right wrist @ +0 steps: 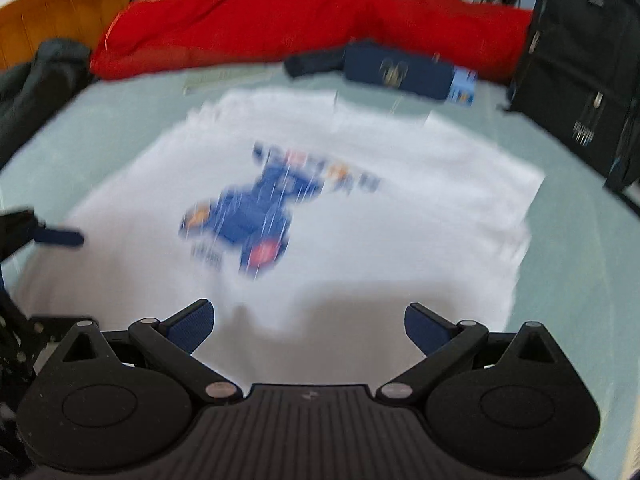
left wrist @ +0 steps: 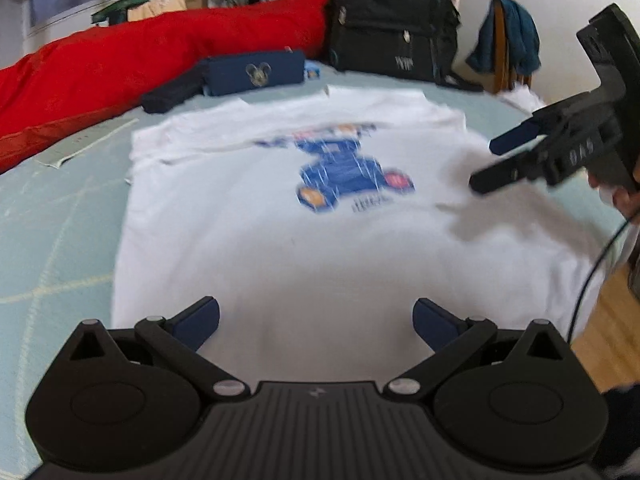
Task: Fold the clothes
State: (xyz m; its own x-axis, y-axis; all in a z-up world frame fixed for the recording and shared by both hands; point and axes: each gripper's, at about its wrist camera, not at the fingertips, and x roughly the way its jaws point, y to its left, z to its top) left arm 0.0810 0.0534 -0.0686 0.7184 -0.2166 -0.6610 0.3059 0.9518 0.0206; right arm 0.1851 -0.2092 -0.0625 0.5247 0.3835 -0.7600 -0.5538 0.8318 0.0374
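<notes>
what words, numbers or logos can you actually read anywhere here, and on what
No text reads with certainty.
White t-shirt with blue car print: small dark lettering under the car, blurred.
Black backpack: small white mark on its front pocket, too blurred.
Dark blue pencil case: a mouse-head emblem, no words.
Black right gripper: raised figures on its body, unclear.

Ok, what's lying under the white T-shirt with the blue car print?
The white T-shirt with the blue car print lies spread on a pale blue-green quilted bedspread, which shows all round it. Anything directly beneath the shirt is covered.
</notes>
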